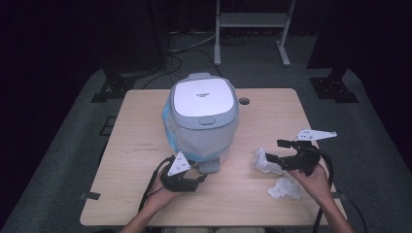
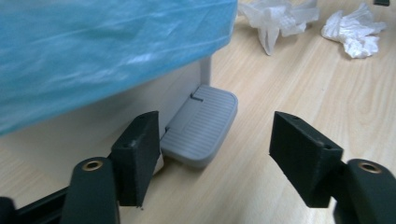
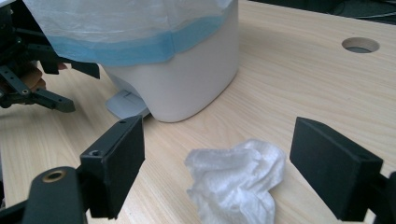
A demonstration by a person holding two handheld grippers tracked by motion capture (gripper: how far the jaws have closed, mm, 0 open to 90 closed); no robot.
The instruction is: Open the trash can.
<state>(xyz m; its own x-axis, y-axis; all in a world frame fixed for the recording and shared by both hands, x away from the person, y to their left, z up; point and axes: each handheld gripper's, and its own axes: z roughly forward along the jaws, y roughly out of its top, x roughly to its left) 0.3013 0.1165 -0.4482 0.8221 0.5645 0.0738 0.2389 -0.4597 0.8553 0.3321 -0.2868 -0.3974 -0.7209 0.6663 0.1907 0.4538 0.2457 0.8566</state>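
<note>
Right gripper (image 3: 217, 175) open, tissue (image 3: 236, 179) between jaws

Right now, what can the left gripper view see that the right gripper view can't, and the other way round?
Left gripper view alone: a second crumpled white tissue lying far right on the table. Right gripper view alone: the round hole in the wooden tabletop and the other gripper at the left edge. Both show the white pedal bin with its blue plastic liner, its grey ribbed foot pedal, one crumpled tissue and open black fingers.
</note>
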